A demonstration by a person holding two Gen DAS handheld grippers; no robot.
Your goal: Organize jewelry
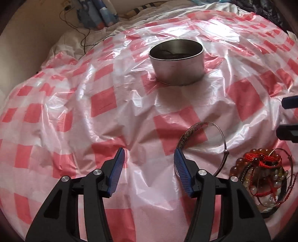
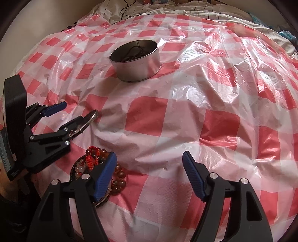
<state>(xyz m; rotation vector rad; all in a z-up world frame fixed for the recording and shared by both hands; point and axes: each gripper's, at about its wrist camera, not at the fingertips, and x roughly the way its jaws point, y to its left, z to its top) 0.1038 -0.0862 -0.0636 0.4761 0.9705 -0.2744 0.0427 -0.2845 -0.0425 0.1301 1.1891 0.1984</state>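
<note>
A round metal tin [image 1: 177, 63] [image 2: 136, 61] stands on the red-and-white checked plastic sheet [image 1: 104, 100], with a dark cord inside it. My left gripper [image 1: 149, 151] [image 2: 74, 111] is open, nothing between its pads. A thin silver bangle [image 1: 214, 130] [image 2: 93, 115] sits at its right finger, which seems to pass through the ring. A pile of bead bracelets and red cords [image 1: 260, 176] [image 2: 89, 163] lies to the right of it. My right gripper [image 2: 149, 156] is open, its left finger over that pile. Its fingertips [image 1: 289, 101] show at the right edge.
The sheet is crumpled and covers a bed. White bedding [image 1: 78, 37] and a black cable [image 1: 82, 31] lie beyond it at the far left. More folded bedding [image 2: 167, 9] lines the far edge. A wall [image 1: 28, 46] rises at the left.
</note>
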